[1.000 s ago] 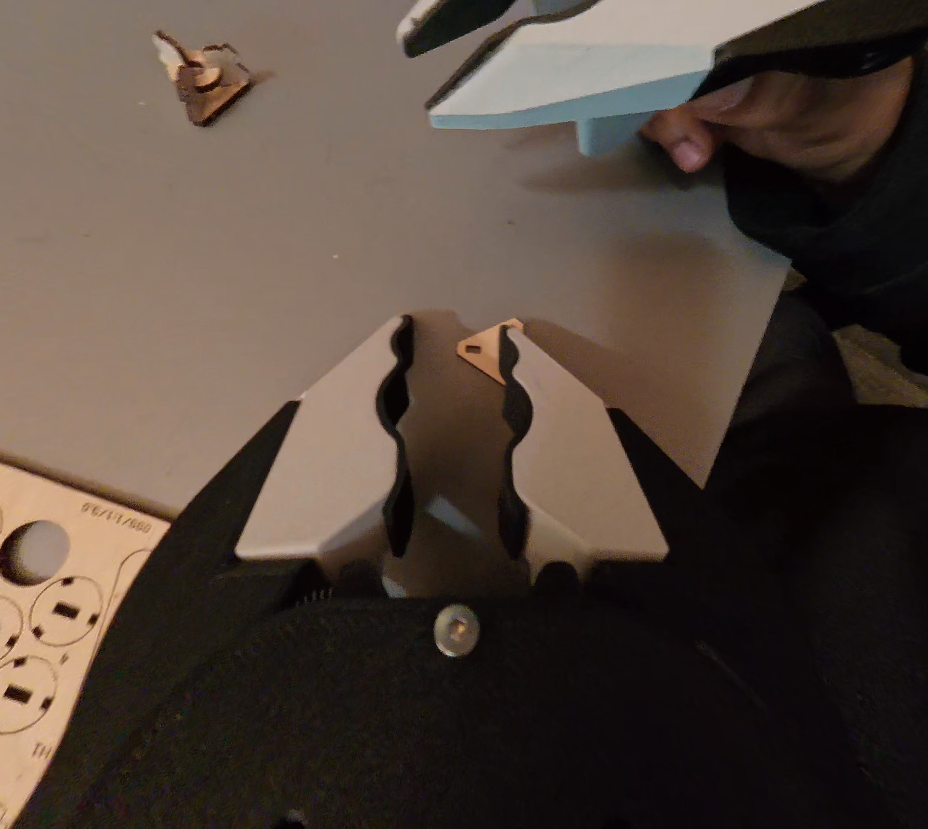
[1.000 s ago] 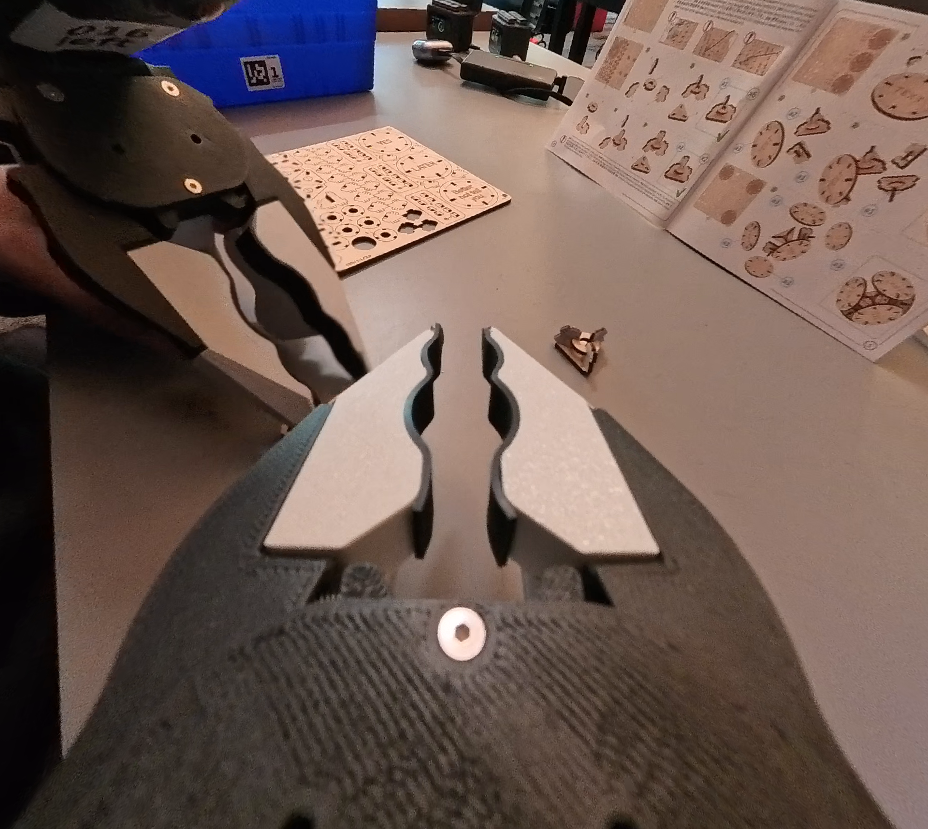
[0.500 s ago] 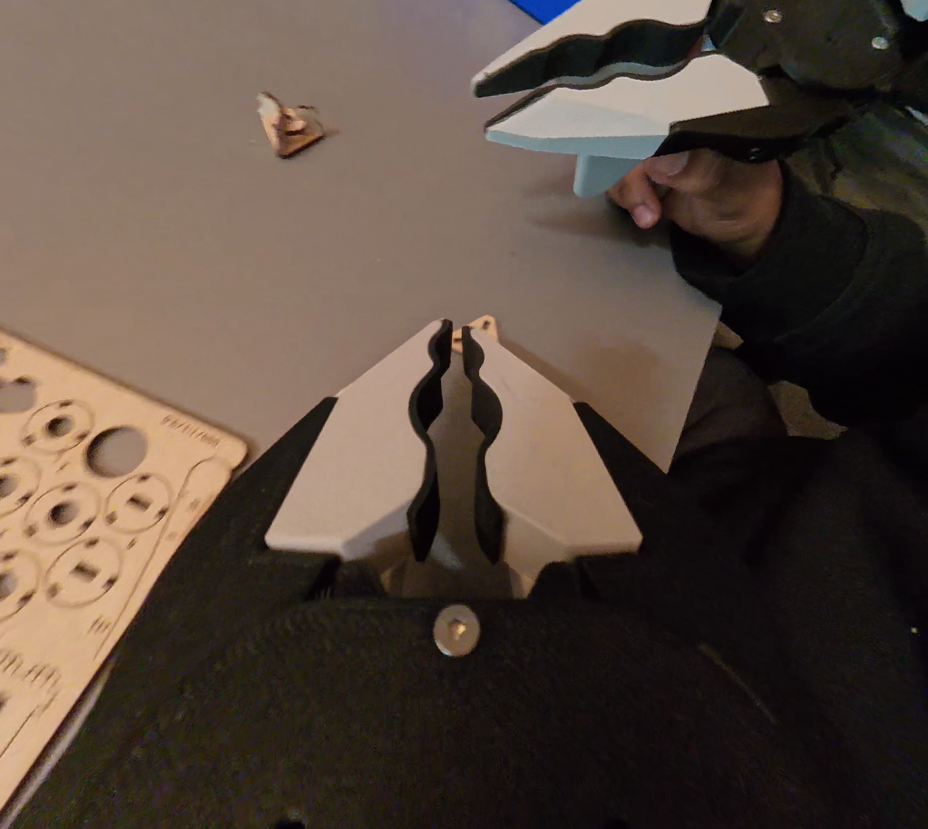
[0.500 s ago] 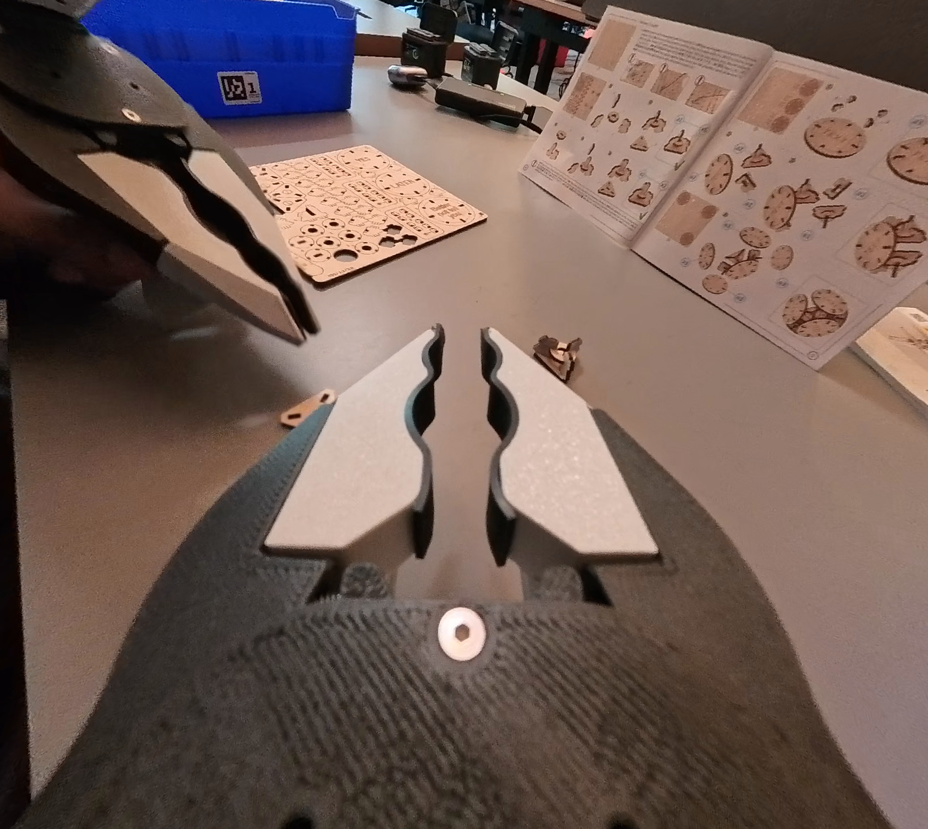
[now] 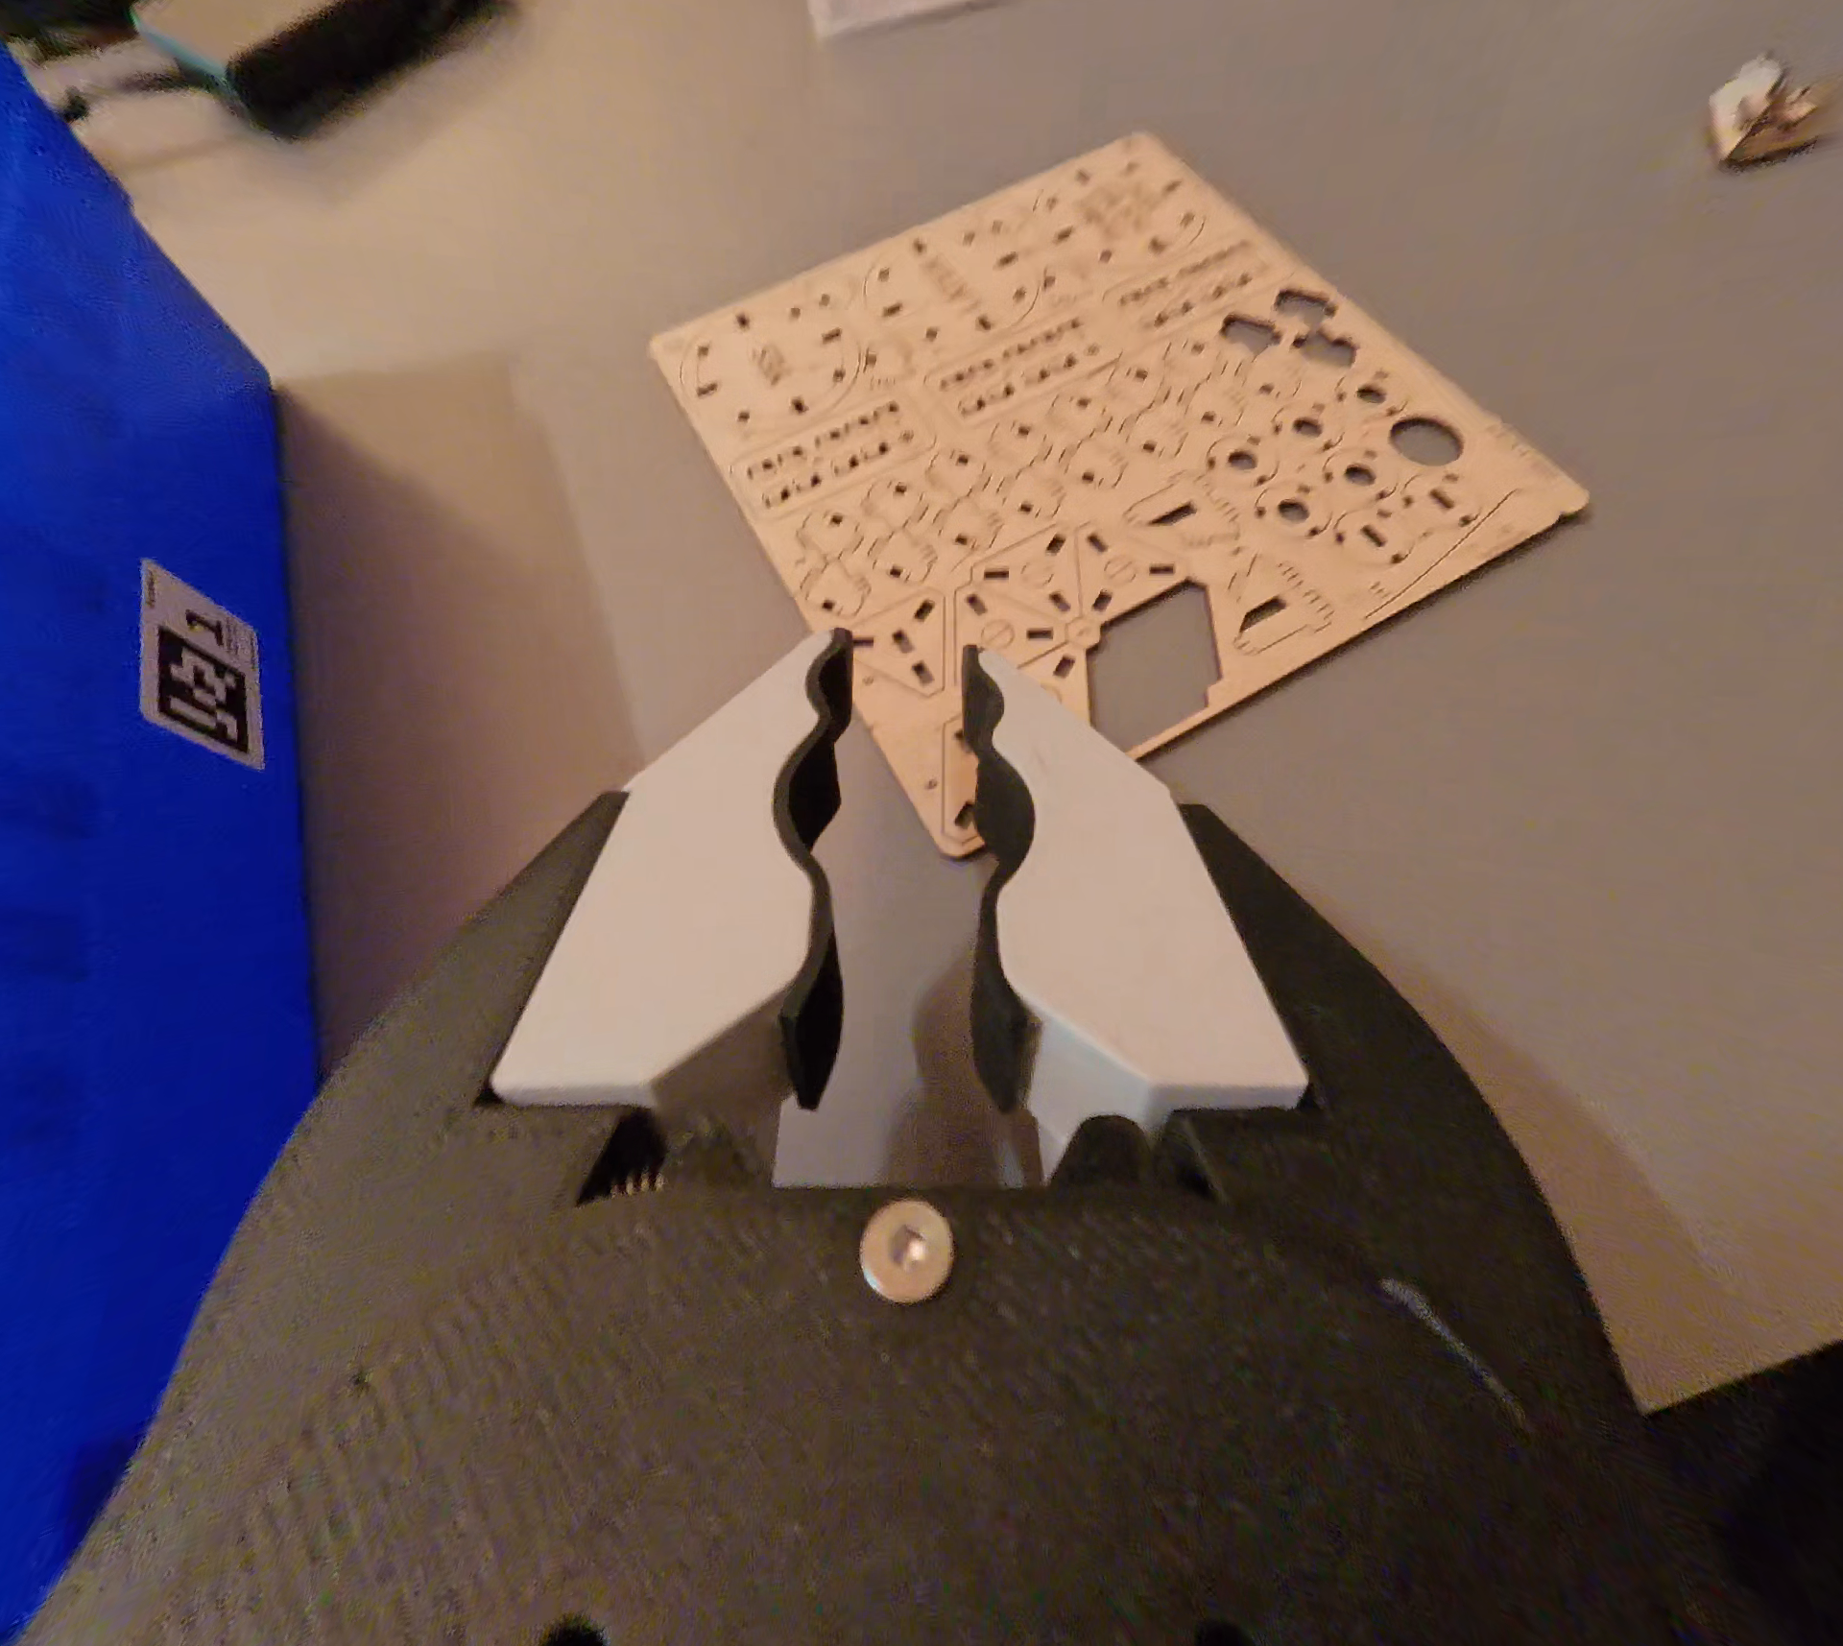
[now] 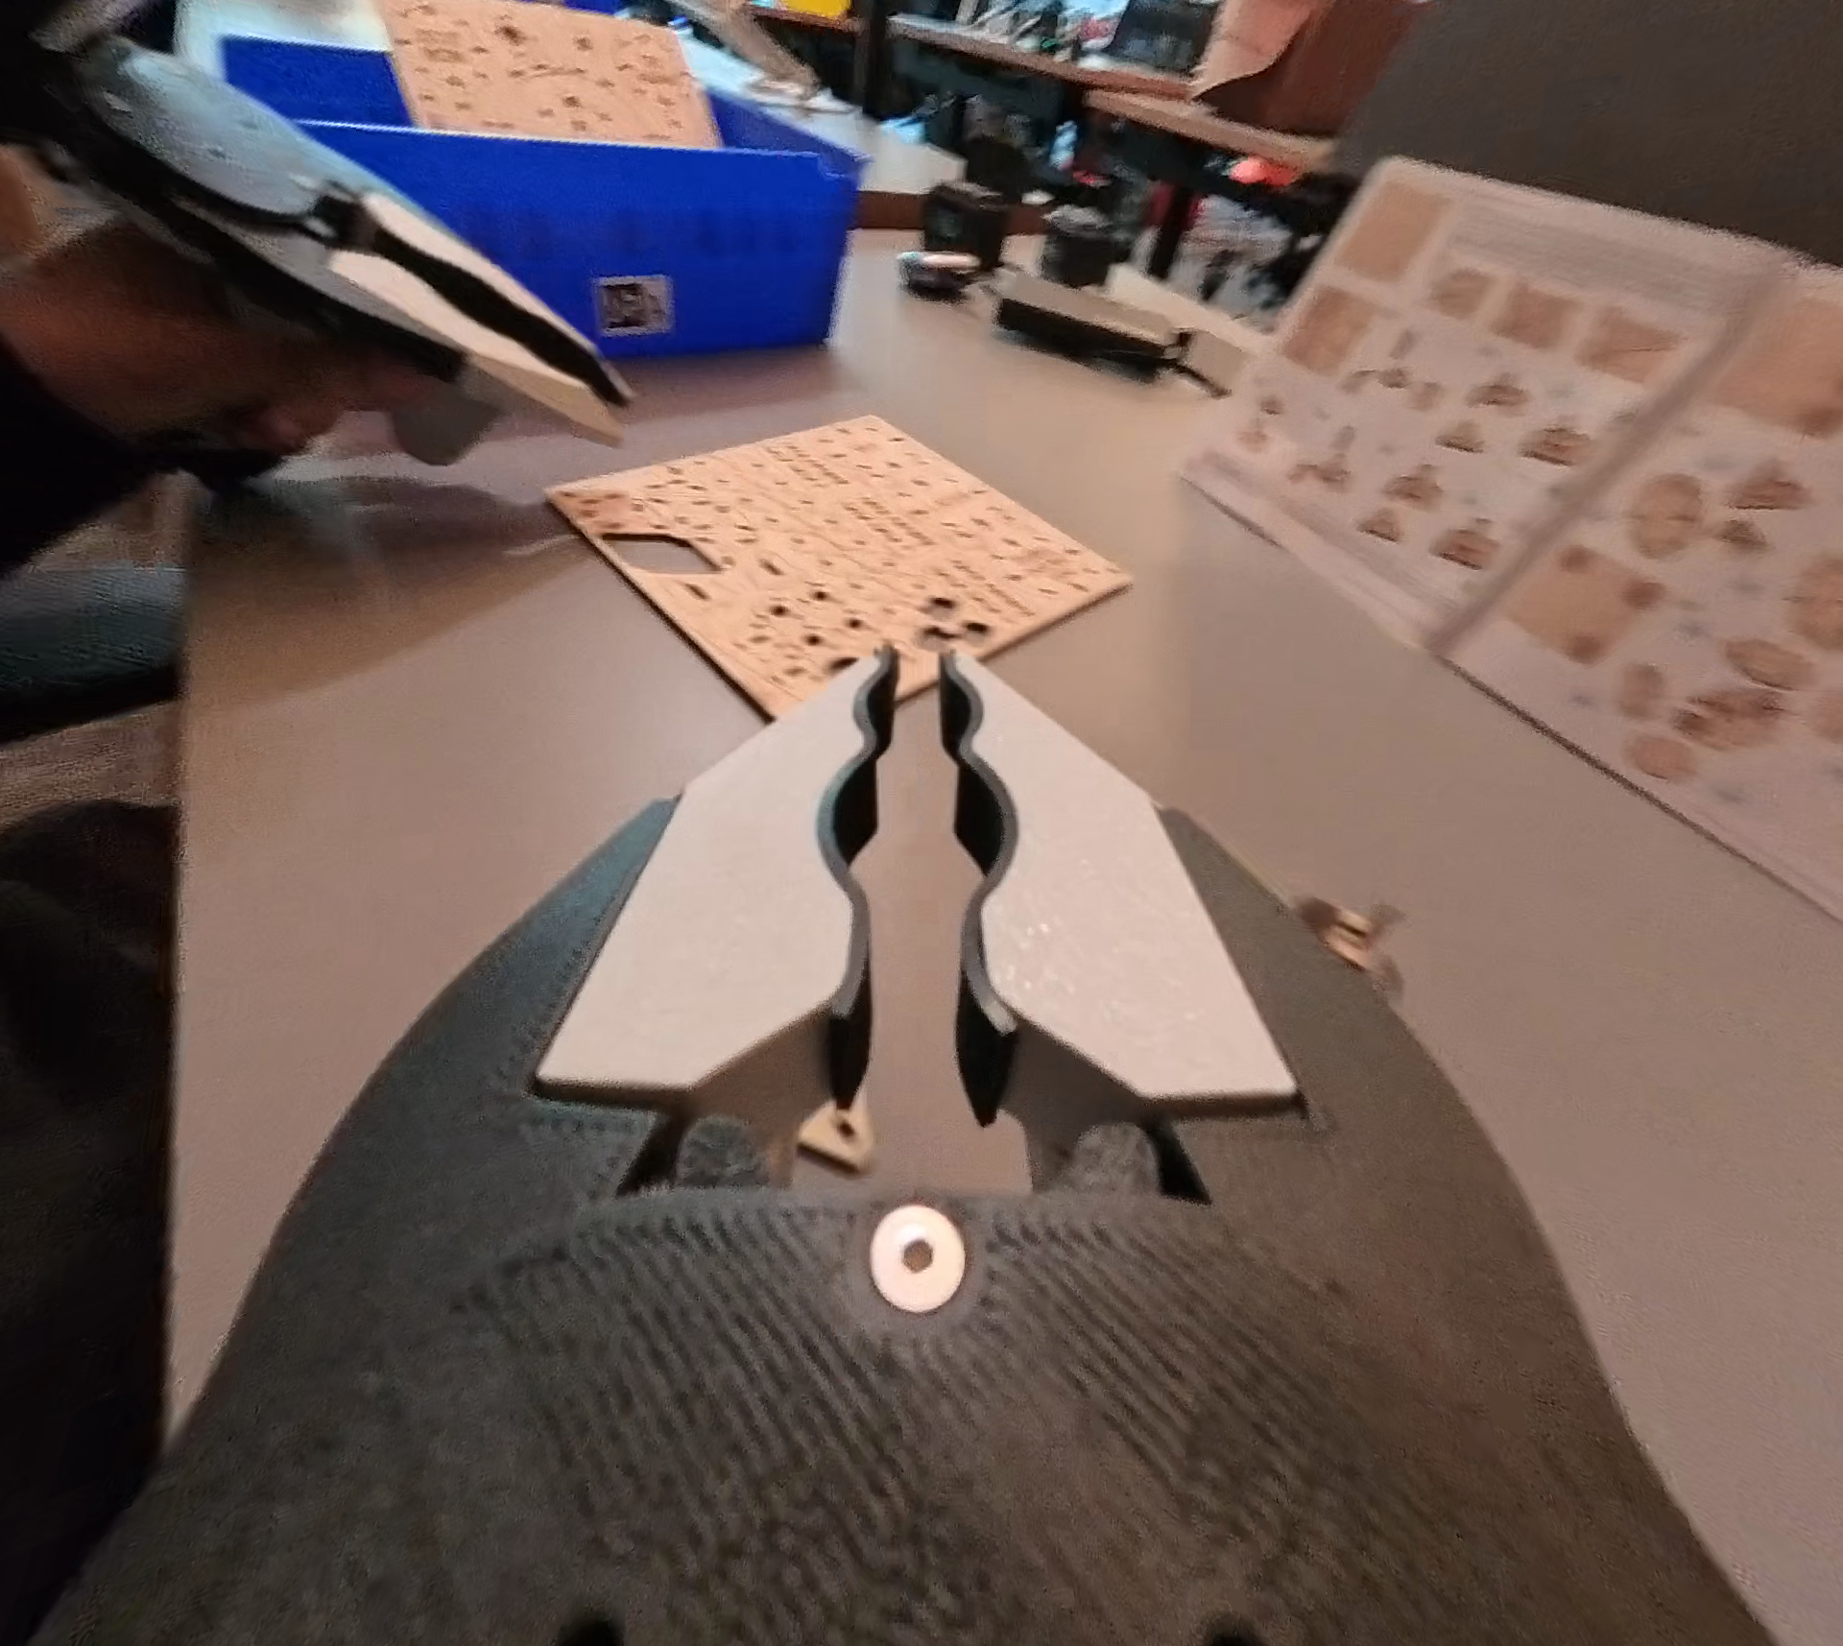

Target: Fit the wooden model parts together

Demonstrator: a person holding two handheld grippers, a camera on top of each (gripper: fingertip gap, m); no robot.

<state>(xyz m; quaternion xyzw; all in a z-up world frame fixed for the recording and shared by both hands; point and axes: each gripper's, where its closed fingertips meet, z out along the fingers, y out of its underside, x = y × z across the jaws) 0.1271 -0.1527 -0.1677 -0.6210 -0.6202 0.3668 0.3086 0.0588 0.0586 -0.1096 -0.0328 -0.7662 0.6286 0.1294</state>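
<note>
Since a second ago, the left tongs (image 5: 903,666) have been swung away from the small flat wooden piece (image 6: 836,1134) at the table (image 5: 1496,900) edge and are now held over the near corner of the laser-cut wooden sheet (image 5: 1097,481). That piece lies on the table beneath the right tongs (image 6: 916,669), near their base and gripped by neither pair. Both tongs are held slightly apart and empty, the left gap wider than the right. A blue bin (image 5: 120,701) stands just to the left, an open instruction booklet (image 6: 1546,501) behind, and a small assembled wooden part (image 5: 1765,117) well off to the right. A sheet this thin is judged best met with the tips kept low and level.
</note>
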